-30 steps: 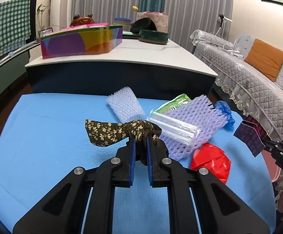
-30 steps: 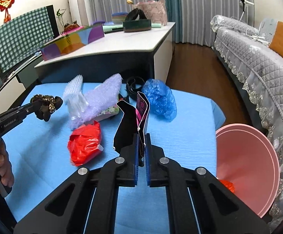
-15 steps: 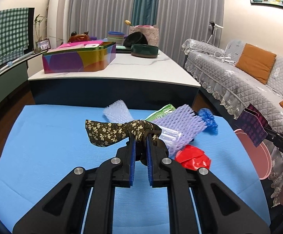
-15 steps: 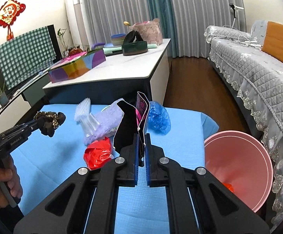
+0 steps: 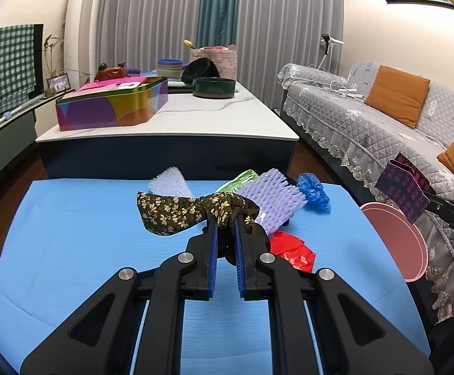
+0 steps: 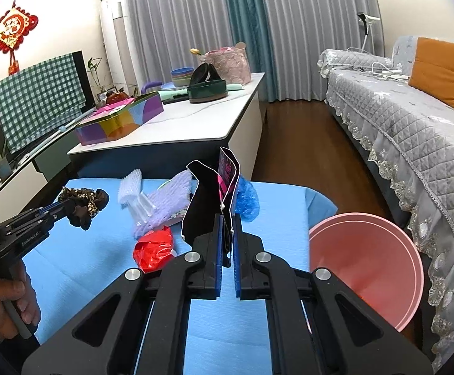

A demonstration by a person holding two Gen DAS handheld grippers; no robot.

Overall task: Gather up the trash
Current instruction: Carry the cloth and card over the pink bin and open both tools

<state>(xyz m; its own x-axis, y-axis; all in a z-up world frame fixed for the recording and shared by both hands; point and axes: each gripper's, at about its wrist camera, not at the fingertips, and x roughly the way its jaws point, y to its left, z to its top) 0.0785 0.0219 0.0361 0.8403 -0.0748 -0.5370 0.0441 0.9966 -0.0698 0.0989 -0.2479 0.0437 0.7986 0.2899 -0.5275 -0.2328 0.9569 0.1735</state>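
Observation:
My left gripper (image 5: 226, 223) is shut on a brown floral cloth scrap (image 5: 177, 212) and holds it above the blue table (image 5: 70, 234). It also shows in the right wrist view (image 6: 67, 207). My right gripper (image 6: 226, 218) is shut on a folded black and pink card (image 6: 214, 193), held up to the left of the pink bin (image 6: 364, 265). In the left wrist view the card (image 5: 403, 192) hangs over the bin (image 5: 395, 243). On the table lie purple foam netting (image 5: 274, 200), a red wrapper (image 5: 292, 254), a blue plastic bag (image 5: 314, 190) and white foam netting (image 5: 170, 182).
A white counter (image 5: 195, 118) with a colourful tin (image 5: 111, 106) and bowls stands behind the table. A grey sofa (image 6: 414, 131) runs along the right. The pink bin stands beside the table's right edge and holds something red.
Both grippers have risen and pulled back, each keeping its item. The table and trash look lower and farther away. The card now hangs nearer the pink bin.

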